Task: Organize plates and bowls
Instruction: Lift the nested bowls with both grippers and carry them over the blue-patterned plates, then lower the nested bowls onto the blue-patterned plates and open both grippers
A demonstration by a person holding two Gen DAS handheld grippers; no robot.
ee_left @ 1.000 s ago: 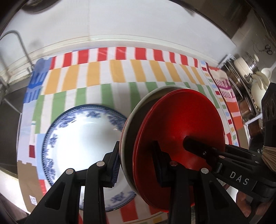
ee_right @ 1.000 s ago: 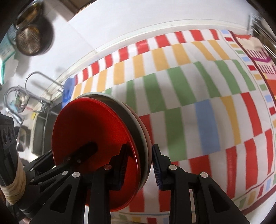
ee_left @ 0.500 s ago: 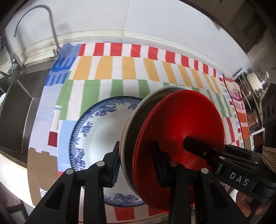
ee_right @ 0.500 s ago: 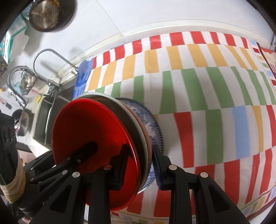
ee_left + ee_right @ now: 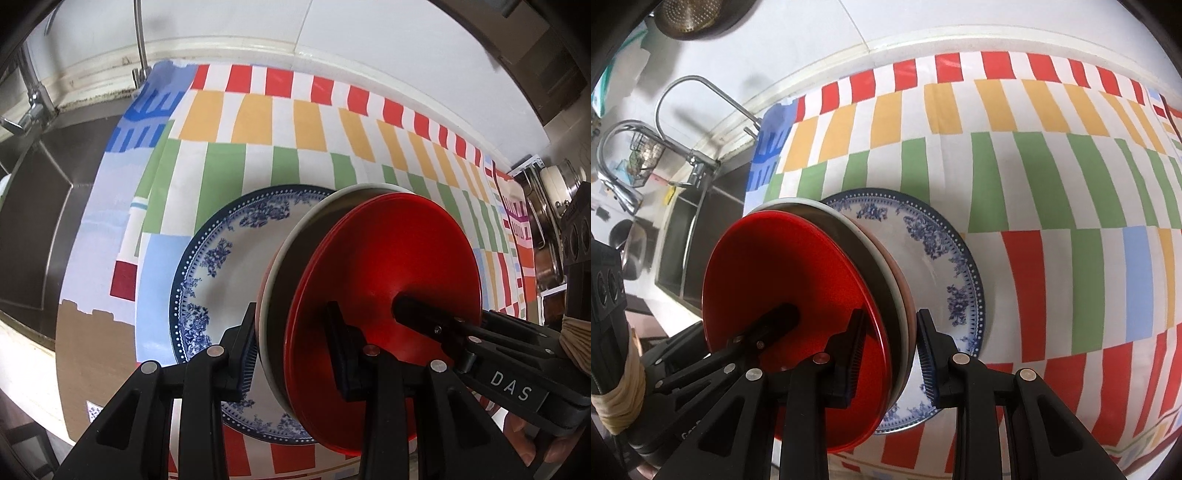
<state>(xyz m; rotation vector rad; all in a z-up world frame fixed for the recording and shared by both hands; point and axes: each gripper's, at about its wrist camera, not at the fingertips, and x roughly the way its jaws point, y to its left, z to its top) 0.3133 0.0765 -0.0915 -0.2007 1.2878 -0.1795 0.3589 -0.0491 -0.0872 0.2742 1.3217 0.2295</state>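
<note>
**Stack of plates held on edge above the blue-patterned plate**

Landmark: blue-patterned plate [image 5: 229, 280], white with a blue floral rim, lying flat on the striped cloth [image 5: 280, 122] that covers the table.

- Plate stack [image 5: 399, 266]: a red plate facing the cameras, a dark plate with a pale rim behind it, a pinkish plate edge at the back. Held upright on edge, over the right part of the blue-patterned plate in the left wrist view, over its left part in the right wrist view [image 5: 783, 280]. Whether the stack's lower edge touches the blue-patterned plate cannot be told.
- Left gripper [image 5: 291, 350]: jaws clenched across the stack's lower rim, one pad on the red face, the other against the back.
- Right gripper [image 5: 890, 354]: jaws grasping the same stack at its rim, one pad on the red face, the other on the back side.
- Sink [image 5: 33, 236]: stainless steel, well to the left of the blue-patterned plate, past the cloth's edge.
- Faucet [image 5: 698, 103]: curved, chrome, at the back of the sink.
- Metal pots [image 5: 565, 184]: far right of the blue-patterned plate, beyond the cloth.
</note>
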